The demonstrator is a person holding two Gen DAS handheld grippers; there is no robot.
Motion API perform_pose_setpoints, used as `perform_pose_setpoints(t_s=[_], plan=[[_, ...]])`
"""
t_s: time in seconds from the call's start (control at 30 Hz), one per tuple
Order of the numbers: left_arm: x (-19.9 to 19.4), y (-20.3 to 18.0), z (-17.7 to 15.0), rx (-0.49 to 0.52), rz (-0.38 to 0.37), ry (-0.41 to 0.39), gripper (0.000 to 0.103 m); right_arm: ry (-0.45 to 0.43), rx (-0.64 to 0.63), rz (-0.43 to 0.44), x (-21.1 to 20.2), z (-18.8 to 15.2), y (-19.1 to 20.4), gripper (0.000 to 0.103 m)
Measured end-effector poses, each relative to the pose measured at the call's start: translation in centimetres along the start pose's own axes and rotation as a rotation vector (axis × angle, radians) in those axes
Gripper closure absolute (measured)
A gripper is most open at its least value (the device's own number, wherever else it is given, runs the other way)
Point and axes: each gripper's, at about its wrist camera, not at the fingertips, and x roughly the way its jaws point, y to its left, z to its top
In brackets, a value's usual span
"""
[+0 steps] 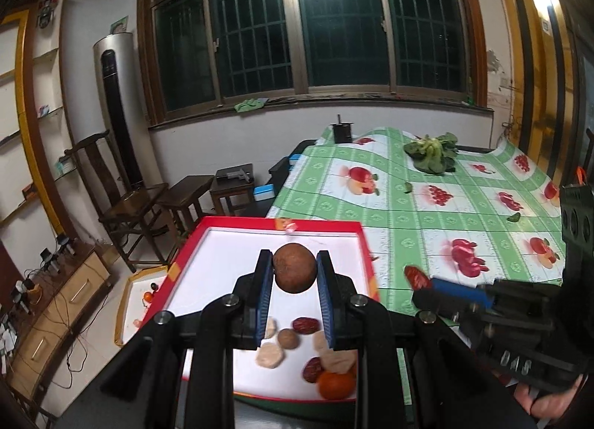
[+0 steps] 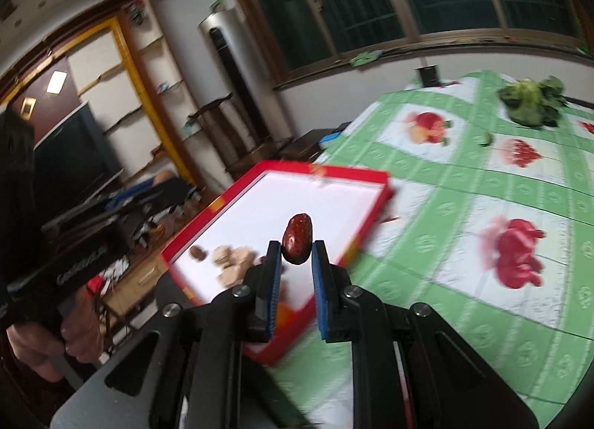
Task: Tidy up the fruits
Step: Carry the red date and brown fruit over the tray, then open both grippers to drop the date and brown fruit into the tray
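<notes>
- The left gripper (image 1: 294, 268) has its blue pads clamped on a round brown fruit (image 1: 295, 267), held in the air above the red-rimmed tray (image 1: 319, 227).
- The right gripper (image 2: 297, 249) is clamped on a dark red date (image 2: 296, 239), also lifted above the tray's near half.
- Only the left wrist view shows the tray's near end clearly: an orange (image 1: 336, 385), two more dates (image 1: 306, 325), a smaller brown fruit (image 1: 287, 338) and several pale lumps (image 1: 270, 354) lie bunched there on the white floor.
- That view also catches the right gripper from the side, the date poking from its tip over the tablecloth (image 1: 464, 213), and a second, yellow-rimmed tray (image 1: 128, 289) down on the floor.
- The right wrist view is blurred; it shows instead the person's hand (image 2: 80, 325) gripping the left tool's handle.
- Both views show leafy greens (image 1: 432, 154) far back on the cloth, well apart from the tray.
</notes>
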Motion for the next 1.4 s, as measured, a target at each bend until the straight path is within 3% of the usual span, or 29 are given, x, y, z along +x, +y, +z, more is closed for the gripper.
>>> perform_pose_setpoints(t_s=[0.43,0.87,0.93,0.97,1.0,1.13,1.4], plan=[[2.3,3.3,-2.1,-0.037,0.046,0.059,0.081,0.116,-0.072,-0.026,4.3,-2.0,3.4,0.085],[4.0,4.6,-3.2,-0.058,0.086,0.097,0.079,0.109,-0.119,-0.102,6.5,-1.5,4.6,0.083],[4.1,4.7,-3.2,-0.058,0.088,0.101,0.072,0.102,-0.126,-0.116,6.4,-1.4,4.7,0.067],[4.0,4.6,-3.1,-0.058,0.092,0.100,0.064,0.095,-0.125,-0.112,6.2,-1.4,4.8,0.052],[3.9,4.6,-3.1,-0.058,0.097,0.096,0.056,0.086,-0.123,-0.109,6.1,-1.4,4.8,0.045],[3.2,4.4,-2.8,-0.055,0.111,0.069,0.045,0.059,-0.124,-0.104,5.1,-1.2,4.8,0.045],[0.9,3.6,-1.5,-0.064,0.098,0.023,0.006,0.031,-0.129,-0.102,2.9,-1.5,4.6,0.045]])
